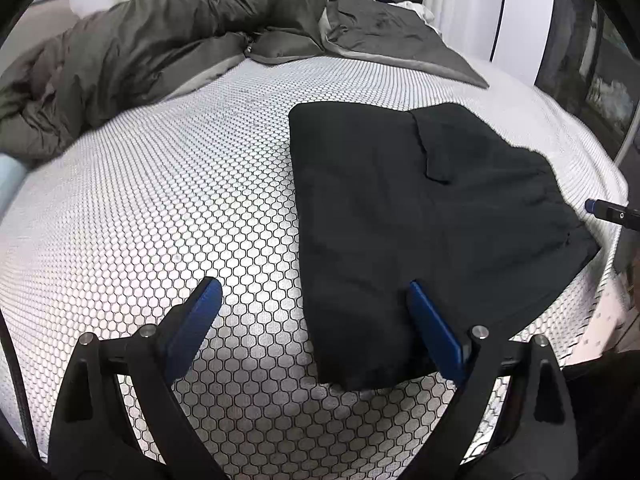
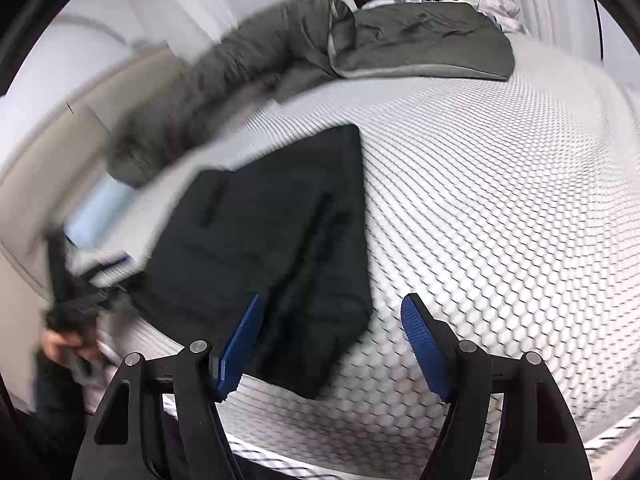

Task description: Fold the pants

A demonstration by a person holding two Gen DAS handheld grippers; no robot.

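Folded black pants (image 1: pixel 420 220) lie flat on the bed (image 1: pixel 180 200), whose cover bears a white honeycomb pattern. In the left wrist view the left gripper (image 1: pixel 314 292) hangs above the bed with its blue-padded fingers (image 1: pixel 196 320) spread wide and nothing between them; the near left corner of the pants lies just ahead of the right-hand finger, whose pad overlaps the cloth's edge in the picture, though contact cannot be confirmed. In the right wrist view, which is motion-blurred, the right gripper (image 2: pixel 332 308) also stands with its fingers (image 2: pixel 424 344) apart and empty; the pants (image 2: pixel 272 248) extend ahead and left of the left-hand finger, while bare bed cover lies ahead of the right-hand one. A grey-green duvet (image 1: pixel 160 40) is bunched beyond the fingers, at the far side of the bed. The tip of the right gripper shows at the right edge of the left wrist view, just beside the pants.
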